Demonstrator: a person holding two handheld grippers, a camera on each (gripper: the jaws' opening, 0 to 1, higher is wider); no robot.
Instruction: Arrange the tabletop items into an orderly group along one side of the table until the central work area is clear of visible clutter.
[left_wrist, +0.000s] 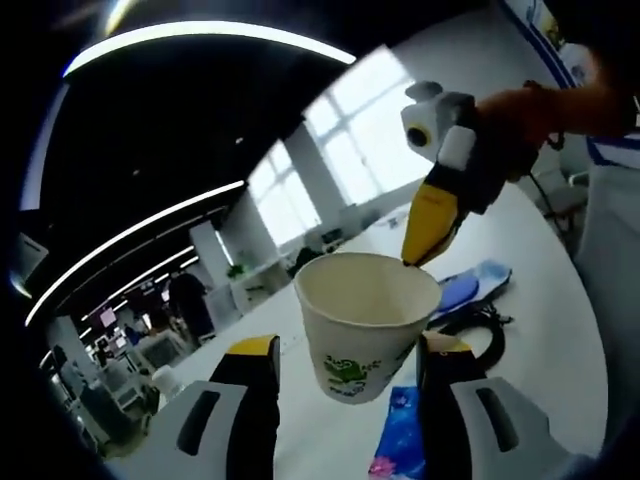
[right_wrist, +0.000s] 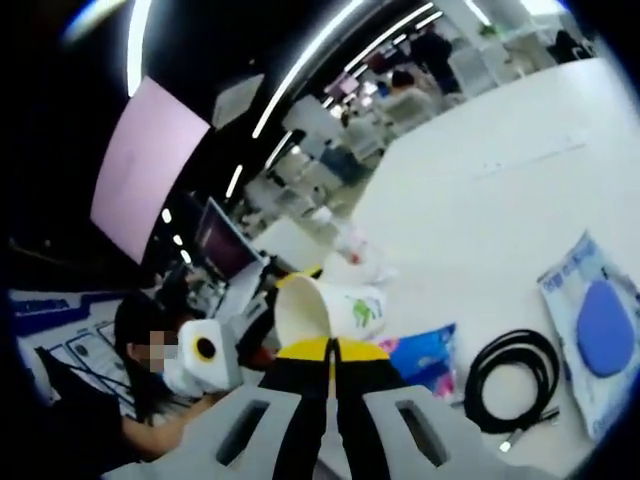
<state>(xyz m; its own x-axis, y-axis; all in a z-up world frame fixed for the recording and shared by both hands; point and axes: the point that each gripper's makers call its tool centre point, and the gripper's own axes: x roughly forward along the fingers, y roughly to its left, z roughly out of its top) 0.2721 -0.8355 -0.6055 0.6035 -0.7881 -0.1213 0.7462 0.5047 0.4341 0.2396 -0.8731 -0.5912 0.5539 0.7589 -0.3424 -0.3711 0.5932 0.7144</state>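
Your left gripper (left_wrist: 345, 372) has its jaws set wide on either side of a white paper cup (left_wrist: 365, 322) printed with a green pattern. The cup sits between the yellow-tipped fingers (left_wrist: 252, 349), lifted off the white table (left_wrist: 540, 330), mouth up and leaning a little. Whether the pads press its wall you cannot quite tell from this angle, though the cup hangs there with nothing else under it.

Your right gripper (right_wrist: 333, 350) is closed to a thin slit, and its tips appear to pinch the rim of the same paper cup (right_wrist: 325, 312), which lies tipped on its side in the right gripper view with its mouth turned left. In the left gripper view that right gripper (left_wrist: 430, 232) comes in from above, its yellow tip touching the cup's far rim.

Below and beyond the cup, on the table, lie a bright blue packet (right_wrist: 430, 358) with pink print, a coiled black cable (right_wrist: 513, 385), and a pale blue pouch (right_wrist: 595, 335) with a darker blue oval on it. The cable lies between the packet and the pouch.
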